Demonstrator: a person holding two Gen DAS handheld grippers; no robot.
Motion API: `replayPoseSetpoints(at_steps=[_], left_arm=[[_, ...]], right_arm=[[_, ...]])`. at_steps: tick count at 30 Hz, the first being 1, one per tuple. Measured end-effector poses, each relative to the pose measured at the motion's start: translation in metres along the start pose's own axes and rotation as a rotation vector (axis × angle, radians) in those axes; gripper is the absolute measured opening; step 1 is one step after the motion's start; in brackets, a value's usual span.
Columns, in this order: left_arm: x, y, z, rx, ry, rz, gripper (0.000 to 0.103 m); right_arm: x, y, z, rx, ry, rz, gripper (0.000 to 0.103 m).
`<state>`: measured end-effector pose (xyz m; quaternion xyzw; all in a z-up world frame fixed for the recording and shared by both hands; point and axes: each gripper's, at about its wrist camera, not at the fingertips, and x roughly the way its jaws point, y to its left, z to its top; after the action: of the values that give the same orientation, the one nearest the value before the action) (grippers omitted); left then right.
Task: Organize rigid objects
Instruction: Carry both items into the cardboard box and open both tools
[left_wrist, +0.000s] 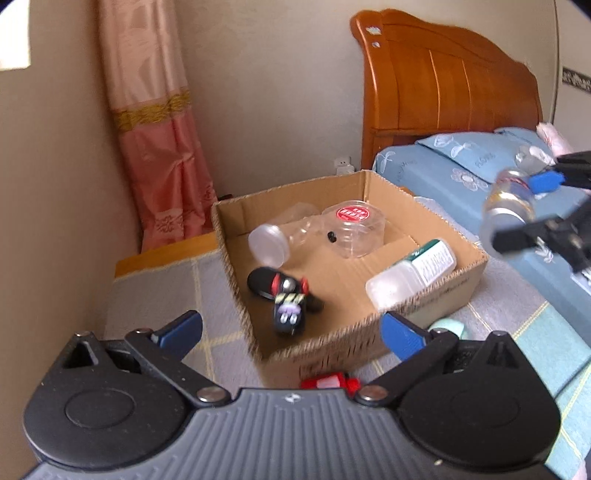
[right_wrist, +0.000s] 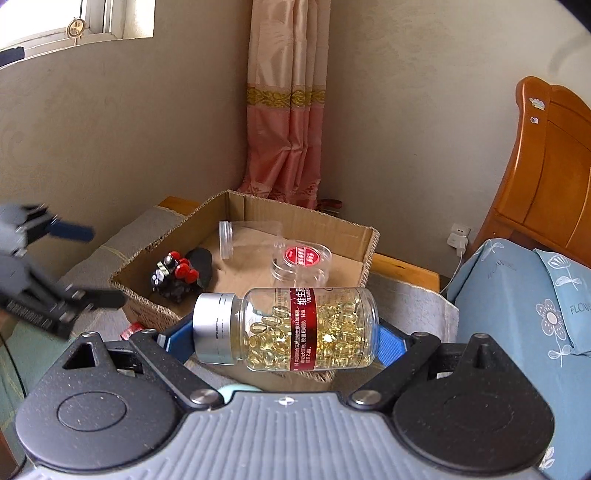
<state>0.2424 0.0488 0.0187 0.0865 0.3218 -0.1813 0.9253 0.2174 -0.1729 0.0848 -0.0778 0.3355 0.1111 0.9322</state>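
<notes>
An open cardboard box (left_wrist: 436, 291) (right_wrist: 295, 216) stands on the bed. In it lie a black toy car with red wheels (left_wrist: 290, 308) (right_wrist: 173, 275), a black disc (left_wrist: 260, 282), a clear jar on its side (left_wrist: 280, 236) (right_wrist: 247, 236) and a red-lidded clear jar (left_wrist: 354, 229) (right_wrist: 303, 264). A blurred white bottle (left_wrist: 413, 273) tilts at the box's near right wall. My left gripper (left_wrist: 291, 328) (right_wrist: 88, 264) is open and holds nothing, just short of the box. My right gripper (right_wrist: 284, 339) (left_wrist: 532, 206) is shut on a capsule bottle (right_wrist: 295, 328) (left_wrist: 509, 199), held sideways above the box's near edge.
A small red object (left_wrist: 328, 382) (right_wrist: 131, 330) and a mint-green object (left_wrist: 448, 326) lie on the grey checked blanket (left_wrist: 166, 295) in front of the box. Blue pillows (left_wrist: 461, 166) and a wooden headboard (left_wrist: 443, 81) are to the right, a wall and a pink curtain (right_wrist: 284, 129) behind.
</notes>
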Motion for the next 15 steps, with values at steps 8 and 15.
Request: replayPoseSetpoints(at_steps=[8, 15], left_arm=[[-0.029, 0.014, -0.036, -0.041, -0.028, 0.072, 0.102], [-0.035, 0.022, -0.054, -0.069, -0.008, 0.068, 0.102]], right_arm=[[0.026, 0.012, 0.029, 0.008, 0.016, 0.000, 0.096], [0.060, 0.019, 0.047, 0.014, 0.050, -0.024, 0.096]])
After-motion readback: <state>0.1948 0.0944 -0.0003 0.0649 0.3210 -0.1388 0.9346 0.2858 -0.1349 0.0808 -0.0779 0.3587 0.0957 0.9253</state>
